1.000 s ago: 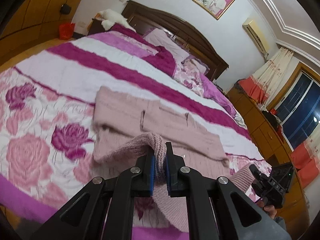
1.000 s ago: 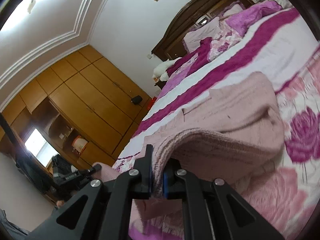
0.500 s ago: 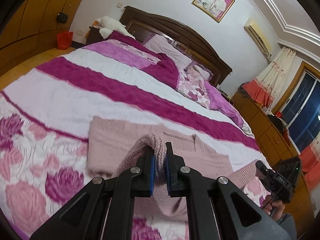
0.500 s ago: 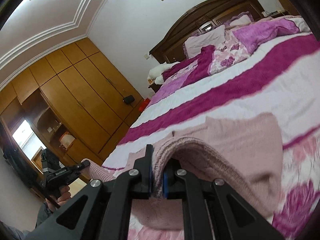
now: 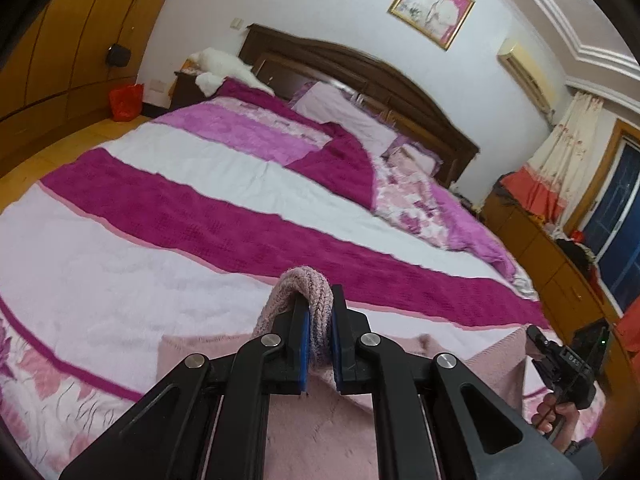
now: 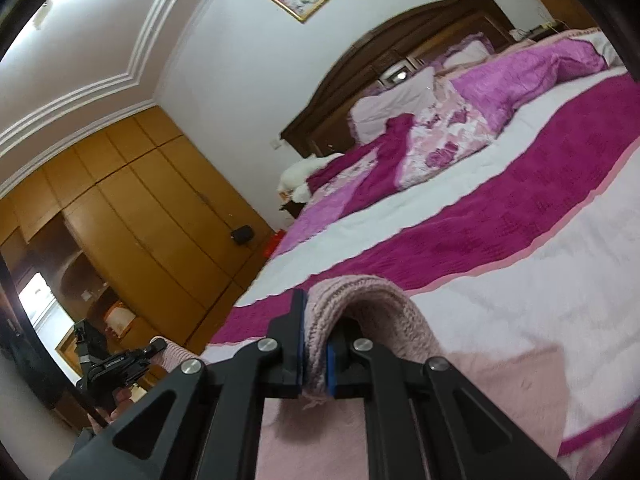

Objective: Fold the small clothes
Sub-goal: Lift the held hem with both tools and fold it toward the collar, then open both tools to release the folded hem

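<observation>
A dusty pink knitted sweater (image 5: 320, 424) lies on the bed, its near edge lifted by both grippers. My left gripper (image 5: 319, 332) is shut on a ribbed fold of the sweater. My right gripper (image 6: 316, 354) is shut on another ribbed fold of the sweater (image 6: 500, 392). The right gripper also shows at the right edge of the left wrist view (image 5: 560, 368). The left gripper shows at the lower left of the right wrist view (image 6: 120, 364). Most of the sweater is hidden under the grippers.
The bedspread (image 5: 200, 208) has magenta and white stripes and pink roses. Pillows (image 5: 344, 112) and a dark headboard (image 5: 360, 68) are at the far end. A wooden wardrobe (image 6: 140, 220) stands left; a low cabinet (image 5: 552, 256) and window right.
Both grippers have carried the held sweater edge forward toward the headboard. The flat part of the sweater ahead has shrunk to a strip under the fingers.
</observation>
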